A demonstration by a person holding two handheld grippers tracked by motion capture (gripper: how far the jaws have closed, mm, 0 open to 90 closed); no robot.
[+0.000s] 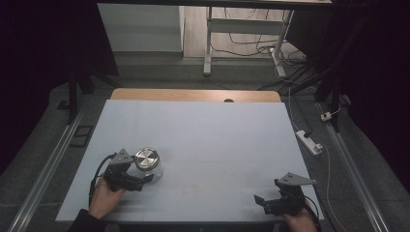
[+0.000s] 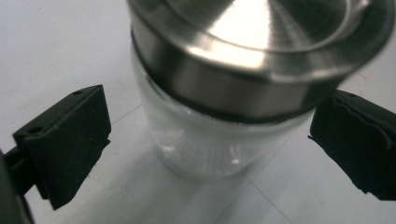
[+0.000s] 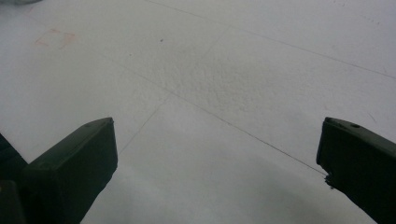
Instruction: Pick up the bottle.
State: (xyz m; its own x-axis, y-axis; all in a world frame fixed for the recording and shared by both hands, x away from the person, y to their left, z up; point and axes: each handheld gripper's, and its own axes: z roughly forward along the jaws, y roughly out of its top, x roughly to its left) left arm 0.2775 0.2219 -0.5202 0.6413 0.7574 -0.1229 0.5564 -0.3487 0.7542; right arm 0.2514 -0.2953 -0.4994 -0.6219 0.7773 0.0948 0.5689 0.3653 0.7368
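Observation:
A clear glass jar (image 1: 147, 164) with a brushed steel lid (image 1: 146, 157) stands upright at the front left of the white table (image 1: 203, 140). My left gripper (image 1: 145, 175) is open around it: in the left gripper view the jar (image 2: 210, 144) and its lid (image 2: 252, 56) sit between the two black jaws, with a gap on each side. My right gripper (image 1: 261, 203) is open near the front right edge, low over bare table (image 3: 210, 93), with nothing between its jaws.
Beyond the white top a strip of wooden tabletop (image 1: 193, 94) shows at the far edge. A power strip (image 1: 309, 141) and cables (image 1: 295, 72) lie on the floor to the right. A white desk frame (image 1: 241, 34) stands behind.

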